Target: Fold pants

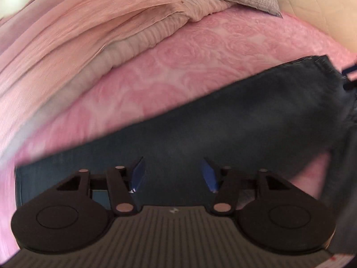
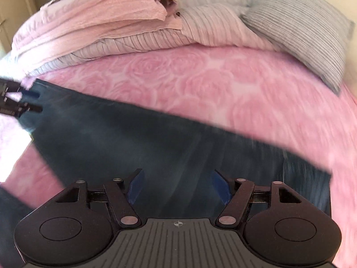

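On the bed, left wrist view:
- My left gripper (image 1: 173,175): fingers spread apart, nothing between the blue pads (image 1: 138,174); hanging over dark cloth.
- Pants (image 1: 223,129): dark blue denim, running from just under my fingers away to the far right as one long band. The far end shows a raw hem, so I judge that a leg opening.
- Other tool (image 1: 349,76): dark tips at the far right edge, at the pants' far end; this is my right gripper, too blurred here to read.
- Bedspread (image 1: 200,67): pink, rose pattern, beyond my fingers and under the pants.
- Heaped bedding (image 1: 89,22): pale pink and striped covers, far ahead and left, well apart from the pants.

On the bed, right wrist view:
- My right gripper (image 2: 178,186): fingers likewise apart, holding nothing; denim lies directly ahead and below.
- Pants, same item: band stretches from my fingers off to the far left, where my left gripper shows at the edge, near the cloth's end.
- Pillow (image 2: 301,33): grey striped, far ahead right.
- Wardrobe doors (image 2: 13,4): far left, beyond the bed.

Risk, my judgement:
- Blur: both views smear, so I cannot place the cloth edges well; closing now could catch one layer only, or bedspread with it.
- Uneven fold: if the two ends are lifted out of step, the denim may twist and the legs fall misaligned.
- Slip: heavy denim pinched too near an edge may pull free mid-fold.
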Demonstrator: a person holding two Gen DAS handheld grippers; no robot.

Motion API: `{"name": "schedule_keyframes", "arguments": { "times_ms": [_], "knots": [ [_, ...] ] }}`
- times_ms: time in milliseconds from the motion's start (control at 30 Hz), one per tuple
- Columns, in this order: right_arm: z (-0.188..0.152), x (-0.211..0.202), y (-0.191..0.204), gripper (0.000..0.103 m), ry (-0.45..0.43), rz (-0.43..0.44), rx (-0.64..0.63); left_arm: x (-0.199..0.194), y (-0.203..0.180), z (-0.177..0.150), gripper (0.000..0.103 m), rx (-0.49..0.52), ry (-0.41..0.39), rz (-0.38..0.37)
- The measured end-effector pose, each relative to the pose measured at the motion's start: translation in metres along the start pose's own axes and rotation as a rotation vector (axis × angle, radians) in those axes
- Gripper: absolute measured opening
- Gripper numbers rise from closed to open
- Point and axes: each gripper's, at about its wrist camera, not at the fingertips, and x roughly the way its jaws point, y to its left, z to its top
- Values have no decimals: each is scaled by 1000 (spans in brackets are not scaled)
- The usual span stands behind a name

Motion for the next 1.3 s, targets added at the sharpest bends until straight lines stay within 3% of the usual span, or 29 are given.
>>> {"name": "schedule_keyframes", "arguments": {
  "times_ms": [133,367,533,667,767,800,867,933,1000,1067,1133,1200,1300],
  "knots": [
    [34,47,-17,65,-15,11,-70,51,23,28,44,130,-8,-30],
    [67,106,-39,60,34,46,-196,99,56,43,30,293,81,-97],
    [70,132,-52,56,90,82,-231,123,72,39,30,384,168,-133],
    [63,150,-57,52,170,71,-263,132,82,38,37,397,168,-169],
    [60,156,-58,42,173,75,-246,133,79,38,37,428,172,-165],
    [60,156,-57,27,171,76,-239,131,74,37,35,452,170,-154],
    [61,153,-51,13,161,51,-270,129,63,34,24,492,166,-135],
    [58,145,-40,6,149,15,-329,124,48,27,2,541,156,-97],
    [51,129,-29,5,90,-43,-354,118,32,17,0,587,138,-13],
    [43,103,-17,5,0,-109,-368,104,26,11,0,529,101,41],
    [27,64,2,4,-100,-182,-414,75,27,6,0,372,26,74],
    [5,22,23,4,-186,-239,-461,32,24,-5,0,212,-56,96],
    [-39,-39,60,4,-264,-309,-533,-42,1,-36,0,73,-140,134]
  ]
}}
